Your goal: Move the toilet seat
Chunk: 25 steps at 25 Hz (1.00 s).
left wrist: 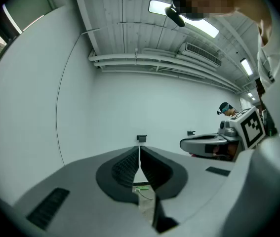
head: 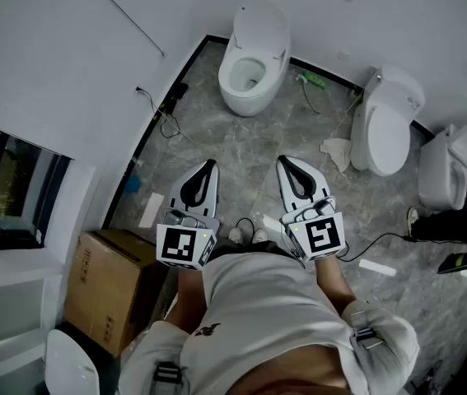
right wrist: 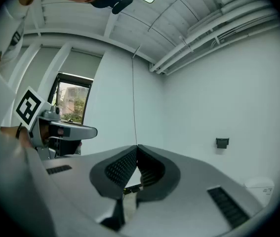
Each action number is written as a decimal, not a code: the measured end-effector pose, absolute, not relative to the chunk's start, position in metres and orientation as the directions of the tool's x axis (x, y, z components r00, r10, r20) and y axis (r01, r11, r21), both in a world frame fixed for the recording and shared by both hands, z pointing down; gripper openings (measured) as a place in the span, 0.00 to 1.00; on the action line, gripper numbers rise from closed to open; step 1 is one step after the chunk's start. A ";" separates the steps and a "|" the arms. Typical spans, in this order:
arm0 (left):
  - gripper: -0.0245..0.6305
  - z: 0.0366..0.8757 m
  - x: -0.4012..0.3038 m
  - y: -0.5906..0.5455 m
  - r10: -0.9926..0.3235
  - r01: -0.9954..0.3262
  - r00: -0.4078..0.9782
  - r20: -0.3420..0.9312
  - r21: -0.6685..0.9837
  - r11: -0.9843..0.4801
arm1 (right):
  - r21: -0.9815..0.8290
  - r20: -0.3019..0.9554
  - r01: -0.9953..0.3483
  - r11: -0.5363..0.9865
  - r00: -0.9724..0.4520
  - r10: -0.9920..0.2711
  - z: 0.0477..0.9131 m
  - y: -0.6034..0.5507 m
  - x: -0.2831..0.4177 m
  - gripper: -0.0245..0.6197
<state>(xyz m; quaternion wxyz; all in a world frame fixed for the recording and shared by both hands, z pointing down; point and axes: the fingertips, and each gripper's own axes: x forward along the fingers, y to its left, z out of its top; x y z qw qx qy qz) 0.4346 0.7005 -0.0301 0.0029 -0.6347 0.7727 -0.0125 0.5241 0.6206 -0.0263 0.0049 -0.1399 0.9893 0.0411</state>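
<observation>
The approach seems to be only starting: the left tool (head: 208, 164) and right tool (head: 285, 161) are hovering level, both clenched on nothing, well short of the toilet seat (head: 230, 71) at the floor's (head: 241, 146) far edge, so the next move is calling for stepping closer and unclenching.

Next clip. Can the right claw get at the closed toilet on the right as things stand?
Probably yes, after a step closer: the right claw, shut and empty, hangs apart from the closed toilet, with only open floor and a pale scrap between.
</observation>
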 end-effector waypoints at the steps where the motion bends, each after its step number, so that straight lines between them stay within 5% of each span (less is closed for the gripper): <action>1: 0.08 -0.030 0.435 0.702 -0.980 -0.980 -0.198 0.009 -0.017 0.198 | 0.080 -0.021 -0.275 0.958 -0.961 -0.275 -0.026 0.622 0.524 0.07; 25: 0.08 -0.010 0.369 0.671 -0.977 -0.977 -0.211 0.026 -0.016 0.210 | 0.076 -0.002 -0.310 0.948 -0.950 -0.311 -0.010 0.590 0.456 0.07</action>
